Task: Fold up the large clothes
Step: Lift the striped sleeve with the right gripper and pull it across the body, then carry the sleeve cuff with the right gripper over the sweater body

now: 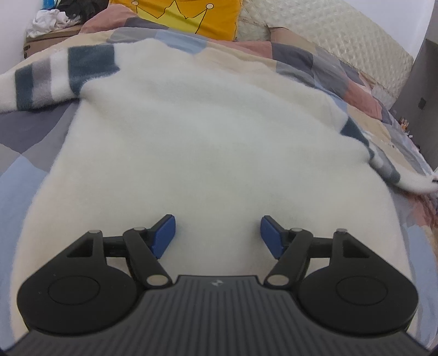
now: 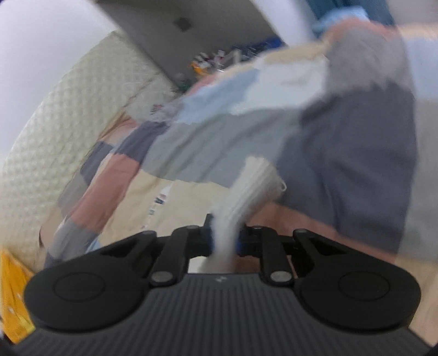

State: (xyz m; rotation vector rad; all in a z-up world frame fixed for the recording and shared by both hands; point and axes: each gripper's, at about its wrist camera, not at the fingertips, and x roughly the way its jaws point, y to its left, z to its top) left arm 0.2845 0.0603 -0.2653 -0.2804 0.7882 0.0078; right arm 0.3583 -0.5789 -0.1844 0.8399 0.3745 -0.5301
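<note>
Your white fleece sweater [image 1: 197, 131] lies spread flat on the patchwork quilt [image 1: 323, 71] that covers the bed, and I take the sweater as the landmark for everything else. Your left gripper [image 1: 217, 232] hovers above the lower part of the sweater body, near the middle of it. Its two blue pads [image 1: 164, 235] stand wide apart, and only the white fabric shows in the gap between them; they pinch nothing.

One striped sleeve [image 1: 54, 76], with dark blue, grey and white bands, stretches out from the far left shoulder of the sweater. The other striped sleeve [image 1: 383, 161] runs away from the right edge of the sweater, down toward the right border of the left wrist view, where its white end goes out of sight.

Beyond the far edge of the sweater a yellow pillow [image 1: 186, 13] with a crown drawing leans at the head of the bed, and a cream quilted headboard [image 1: 342, 32] stands to the right of that pillow.

Your right gripper [image 2: 224, 241] has its fingers drawn narrow, and they clamp a white ribbed cuff [image 2: 246, 186], which sticks out forward from between them. This view is blurred, so I cannot tell how much of the cuff is inside the grip. Behind the cuff you see only the quilt [image 2: 191, 142].
</note>
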